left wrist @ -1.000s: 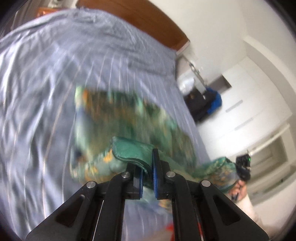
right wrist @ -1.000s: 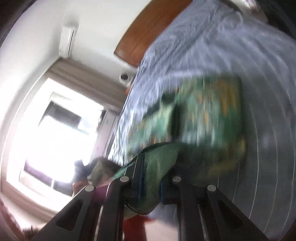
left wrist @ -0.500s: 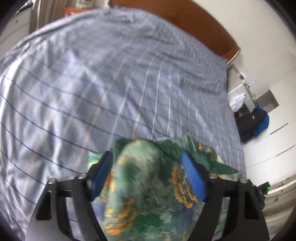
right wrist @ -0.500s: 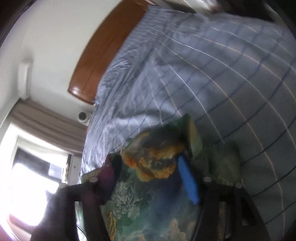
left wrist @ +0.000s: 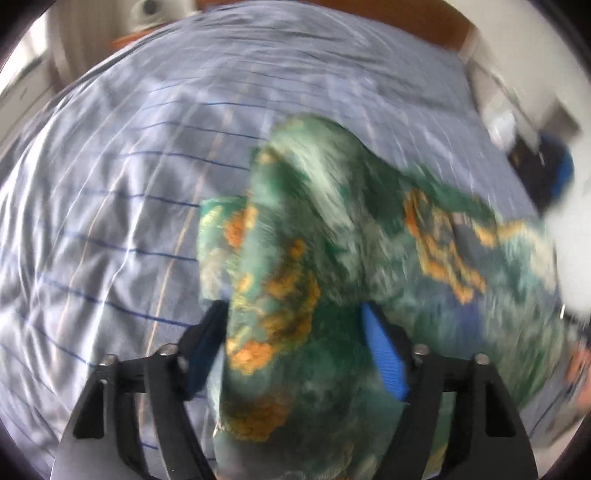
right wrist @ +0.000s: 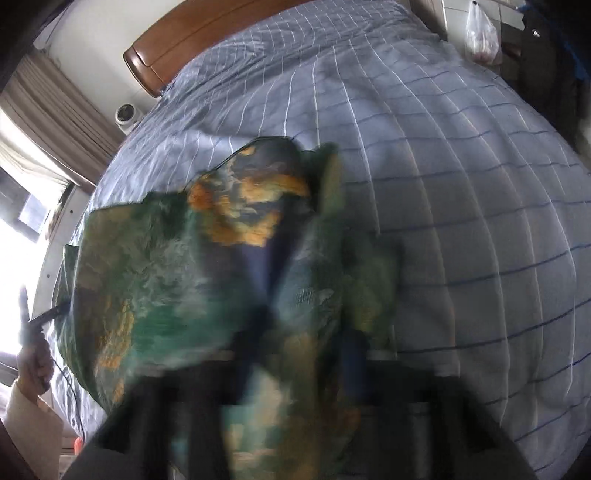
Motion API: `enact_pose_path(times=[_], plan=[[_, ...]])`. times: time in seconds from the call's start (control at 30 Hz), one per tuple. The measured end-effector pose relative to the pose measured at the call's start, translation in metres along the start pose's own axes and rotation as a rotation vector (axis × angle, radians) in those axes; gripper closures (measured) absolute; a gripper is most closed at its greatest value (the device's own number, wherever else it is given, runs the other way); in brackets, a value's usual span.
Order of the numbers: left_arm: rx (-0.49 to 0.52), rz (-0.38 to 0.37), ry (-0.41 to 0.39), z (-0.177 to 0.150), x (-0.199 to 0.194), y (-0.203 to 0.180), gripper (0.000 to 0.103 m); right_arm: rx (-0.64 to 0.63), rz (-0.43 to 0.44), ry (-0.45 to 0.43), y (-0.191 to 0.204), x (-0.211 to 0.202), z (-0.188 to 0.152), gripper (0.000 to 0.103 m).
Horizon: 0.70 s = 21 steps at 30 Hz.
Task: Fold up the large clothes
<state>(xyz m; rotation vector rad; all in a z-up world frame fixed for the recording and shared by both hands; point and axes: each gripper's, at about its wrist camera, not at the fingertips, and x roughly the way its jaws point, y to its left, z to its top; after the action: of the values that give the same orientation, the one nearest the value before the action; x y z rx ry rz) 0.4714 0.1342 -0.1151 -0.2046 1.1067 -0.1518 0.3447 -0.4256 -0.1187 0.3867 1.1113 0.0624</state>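
Looking floppy and light, the green garment (left wrist: 332,258) bunches near the bed (left wrist: 110,184) foot edge; left gripper (left wrist: 295,347) is spread, right gripper (right wrist: 306,354) can't tell. Grab hem corners.

A bed (right wrist: 461,184) covered in blue-grey checked bedding is seen, with a brown wooden headboard (right wrist: 207,33) set against a white wall (right wrist: 110,26). Beige curtains (right wrist: 55,122) are hung beside a bright window (right wrist: 14,236), and a white bag (right wrist: 480,33) is hung near the bed's far corner.

garment (left wrist: 332,236) — green, orange blotches | bedsheet (left wrist: 122,177) — pale blue, thin stripes | headboard (right wrist: 192,29) — brown
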Motion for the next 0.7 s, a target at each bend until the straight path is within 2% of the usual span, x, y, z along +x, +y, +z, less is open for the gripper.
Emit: enact_pose_path(times=[0.03, 0.1, 0.2, 0.27, 0.3, 0.37, 0.4, 0.43, 0.57, 0.7], plan=[[-0.031, 0.005, -0.021, 0.003, -0.001, 0.003, 0.040, -0.013, -0.049, -0.026, 0.005, -0.004, 0.000, 0.087], [-0.053, 0.068, -0.059, 0.008, 0.003, 0.007, 0.040, -0.019, -0.112, -0.061, 0.006, -0.005, 0.005, 0.087], [-0.003, 0.151, 0.012, 0.003, 0.034, 0.003, 0.037, 0.040, -0.129, -0.001, -0.003, 0.020, 0.004, 0.087], [0.002, 0.168, -0.021, -0.001, 0.030, 0.001, 0.035, 0.030, -0.148, -0.010, 0.001, 0.024, -0.001, 0.085], [-0.002, 0.160, -0.035, -0.002, 0.024, 0.002, 0.031, 0.019, -0.153, -0.030, 0.004, 0.020, -0.002, 0.078], [-0.020, 0.132, -0.053, -0.006, 0.008, 0.007, 0.025, 0.008, -0.173, -0.081, 0.007, 0.000, -0.007, 0.051], [-0.027, 0.118, -0.069, -0.009, -0.001, 0.009, 0.024, 0.005, -0.184, -0.102, 0.008, -0.009, -0.010, 0.027], [-0.029, 0.108, -0.081, -0.014, -0.010, 0.011, 0.024, -0.005, -0.198, -0.138, 0.009, -0.022, -0.014, 0.016], [0.034, 0.091, -0.144, -0.047, -0.056, 0.007, 0.018, -0.091, -0.279, -0.261, 0.029, -0.072, -0.037, 0.012], [0.130, 0.103, -0.208, -0.099, -0.090, -0.003, 0.011, -0.167, -0.341, -0.296, 0.051, -0.104, -0.073, 0.010]])
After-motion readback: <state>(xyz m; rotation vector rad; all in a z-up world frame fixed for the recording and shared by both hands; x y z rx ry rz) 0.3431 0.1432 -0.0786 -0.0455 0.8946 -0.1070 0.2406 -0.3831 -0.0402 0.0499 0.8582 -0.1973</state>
